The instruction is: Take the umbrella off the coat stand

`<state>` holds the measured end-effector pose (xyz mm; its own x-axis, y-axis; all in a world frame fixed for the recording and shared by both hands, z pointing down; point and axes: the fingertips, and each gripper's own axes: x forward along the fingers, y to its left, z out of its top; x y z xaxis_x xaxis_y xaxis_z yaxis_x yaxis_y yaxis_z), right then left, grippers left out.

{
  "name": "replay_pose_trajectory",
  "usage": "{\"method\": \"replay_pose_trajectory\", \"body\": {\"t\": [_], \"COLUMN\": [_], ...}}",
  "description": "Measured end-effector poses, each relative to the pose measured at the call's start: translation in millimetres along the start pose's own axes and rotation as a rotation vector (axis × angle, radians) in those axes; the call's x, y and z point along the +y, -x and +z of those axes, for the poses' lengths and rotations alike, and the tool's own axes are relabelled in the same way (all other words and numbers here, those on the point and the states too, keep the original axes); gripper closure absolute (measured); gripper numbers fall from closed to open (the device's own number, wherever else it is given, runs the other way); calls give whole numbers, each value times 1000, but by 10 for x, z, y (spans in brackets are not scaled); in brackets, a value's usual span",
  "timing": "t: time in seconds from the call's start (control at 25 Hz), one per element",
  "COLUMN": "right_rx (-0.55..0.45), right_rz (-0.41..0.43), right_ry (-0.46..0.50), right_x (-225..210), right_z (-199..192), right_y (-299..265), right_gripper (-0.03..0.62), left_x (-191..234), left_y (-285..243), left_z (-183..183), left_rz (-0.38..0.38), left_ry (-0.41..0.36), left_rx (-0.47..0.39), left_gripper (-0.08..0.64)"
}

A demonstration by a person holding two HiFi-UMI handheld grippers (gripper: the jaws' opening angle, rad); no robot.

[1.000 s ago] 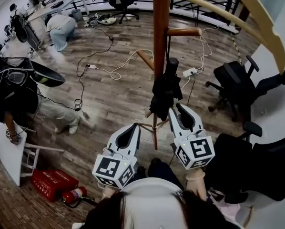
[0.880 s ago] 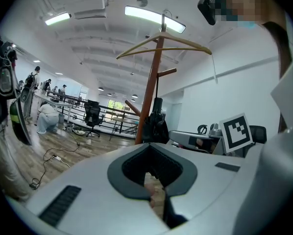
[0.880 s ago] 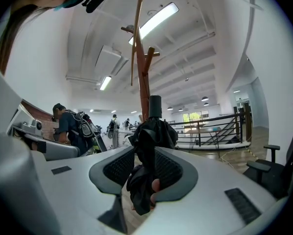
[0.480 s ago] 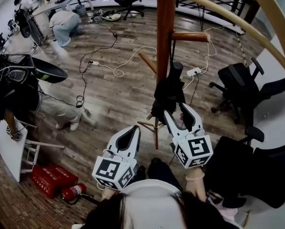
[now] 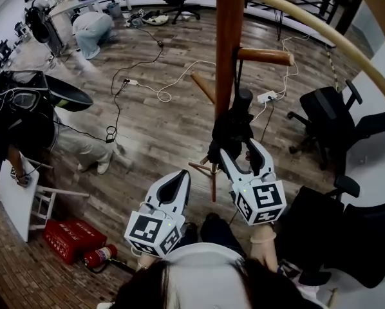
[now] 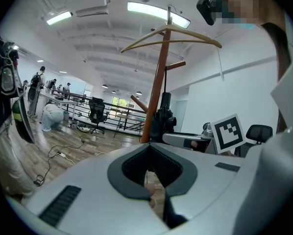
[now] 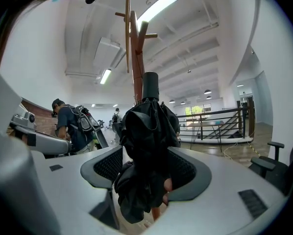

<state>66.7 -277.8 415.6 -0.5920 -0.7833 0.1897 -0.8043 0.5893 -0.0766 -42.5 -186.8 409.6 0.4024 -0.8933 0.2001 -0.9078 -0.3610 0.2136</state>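
Note:
The black folded umbrella [image 5: 232, 129] hangs by its strap from a peg [image 5: 264, 56] on the wooden coat stand [image 5: 230, 37]. My right gripper [image 5: 239, 150] is at its lower end. Its jaws have just been opening and now stand wide on either side of the bunched fabric. From the right gripper view the umbrella [image 7: 147, 131] fills the gap between the jaws of that gripper [image 7: 146, 151], with no clear squeeze on it. My left gripper [image 5: 178, 176] is held lower left of the stand, shut and empty. The left gripper view shows the umbrella [image 6: 163, 115] against the pole [image 6: 156, 92] beyond its own jaws [image 6: 149, 151].
The stand's legs [image 5: 205, 169] spread on the wood floor below the grippers. Black office chairs [image 5: 328, 118] stand to the right, one close by [image 5: 366, 237]. Cables [image 5: 147, 82] cross the floor behind. A red box [image 5: 70, 240] and fire extinguisher [image 5: 99, 257] lie lower left. A person [image 5: 93, 28] crouches far back.
The right gripper's jaws have spread apart around the umbrella's lower end and it has edged forward. The left gripper has stayed where it was.

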Motion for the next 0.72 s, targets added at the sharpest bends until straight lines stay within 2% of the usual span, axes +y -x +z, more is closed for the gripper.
{"method": "replay_pose_trajectory", "body": {"t": [0.32,0.72], "right_rx": [18,20], "right_rz": [-4,-72], "right_ry": [23,24], "right_x": [-45,-78], "right_z": [-10,-28], "right_y": [-125,-281], "right_gripper": [296,296], "left_x": [57,115], "left_y": [-64,-85], "left_z": [-2,-11], "left_rz": [19,35], "left_ry": [0,2], "left_rx": [9,19], "left_gripper": [551,551]}}
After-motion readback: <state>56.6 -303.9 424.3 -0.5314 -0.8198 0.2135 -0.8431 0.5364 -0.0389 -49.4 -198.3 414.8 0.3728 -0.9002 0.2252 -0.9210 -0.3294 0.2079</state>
